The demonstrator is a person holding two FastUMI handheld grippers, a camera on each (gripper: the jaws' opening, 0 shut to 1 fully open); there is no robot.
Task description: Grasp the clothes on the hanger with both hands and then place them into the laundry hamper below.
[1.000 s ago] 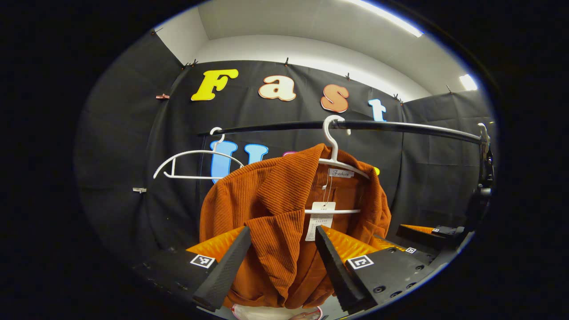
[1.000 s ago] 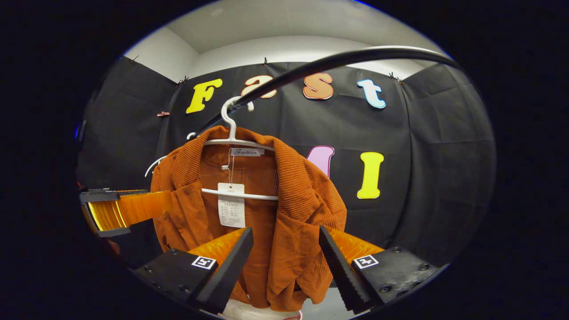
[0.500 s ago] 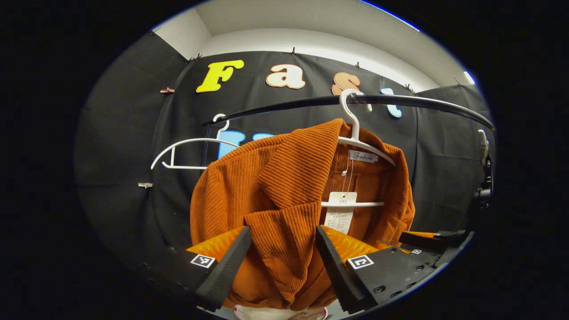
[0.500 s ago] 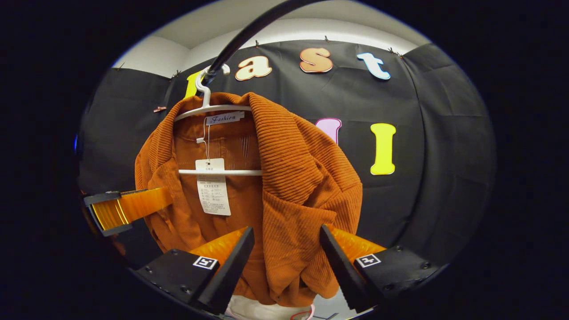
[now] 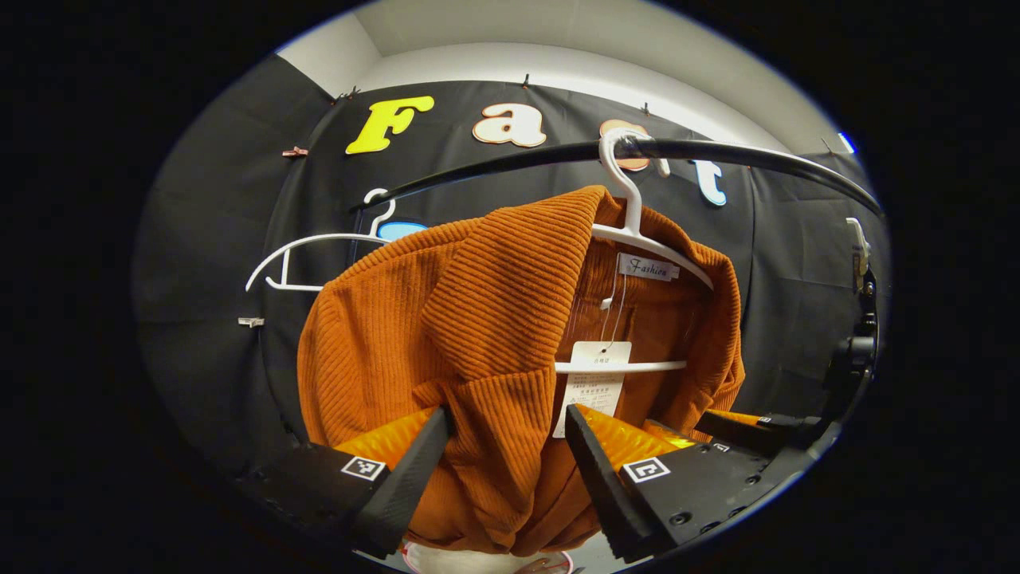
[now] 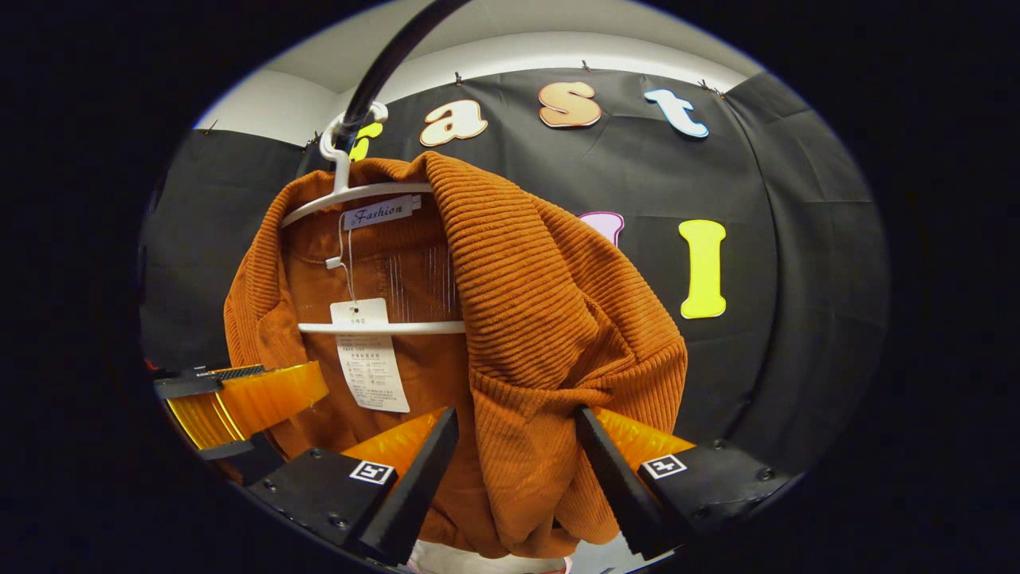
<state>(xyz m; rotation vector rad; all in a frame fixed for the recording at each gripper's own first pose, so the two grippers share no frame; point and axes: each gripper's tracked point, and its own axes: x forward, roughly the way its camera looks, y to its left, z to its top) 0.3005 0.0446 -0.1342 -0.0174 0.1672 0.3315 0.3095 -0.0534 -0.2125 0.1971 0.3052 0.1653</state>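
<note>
Jacket (image 5: 478, 319) on white hanger (image 5: 637, 231), hanging from rail (image 5: 510, 163), near its right end. My left gripper (image 5: 502, 470) spread, front panel between fingers, not pinched. Right gripper (image 6: 514, 478) same, other panel. Corduroy soft, floppy, fairly light, good friction. Take thick front folds below collar; avoid paper tag (image 6: 370, 359).

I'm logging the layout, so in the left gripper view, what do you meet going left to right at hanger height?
Empty white hanger → orange corduroy jacket → paper tag → the other tool at the right edge.
</note>
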